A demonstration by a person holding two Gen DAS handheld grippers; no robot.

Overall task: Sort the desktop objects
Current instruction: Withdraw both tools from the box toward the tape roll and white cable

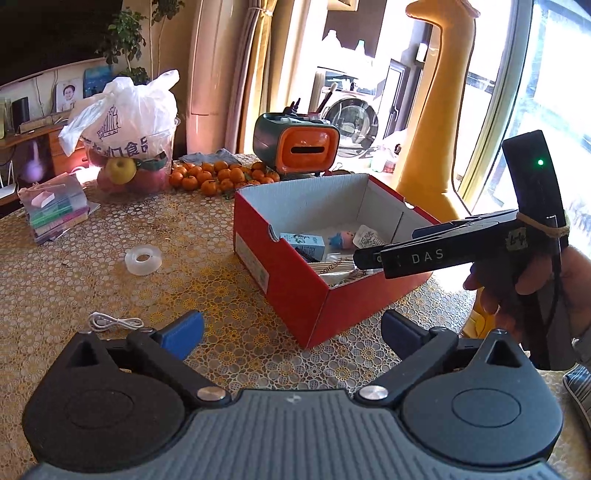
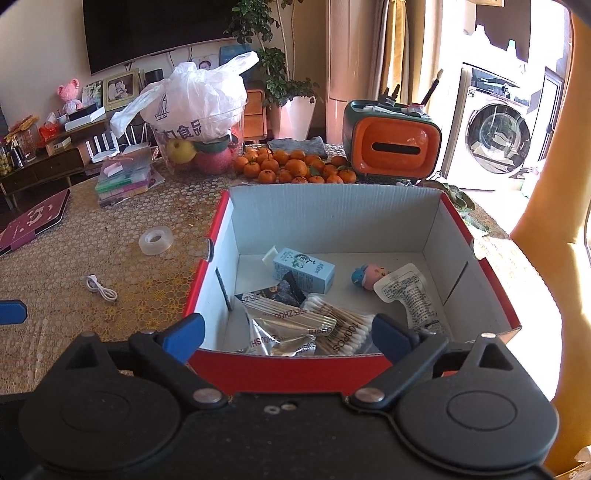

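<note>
This is a home, a living room with a dining table (image 2: 55, 258) under a gold lace-pattern cover. On the far wall hangs a television (image 2: 155, 29) above a low cabinet (image 2: 40, 162) crowded with framed photos (image 2: 119, 88) and a pink plush toy (image 2: 69, 94). A potted plant (image 2: 284, 81) stands beside curtains (image 2: 395, 44), and far right a washing machine (image 2: 495, 136) sits by bright windows. Tangerines (image 2: 291, 168) and a bag of fruit (image 2: 195, 107) lie on the table.
</note>
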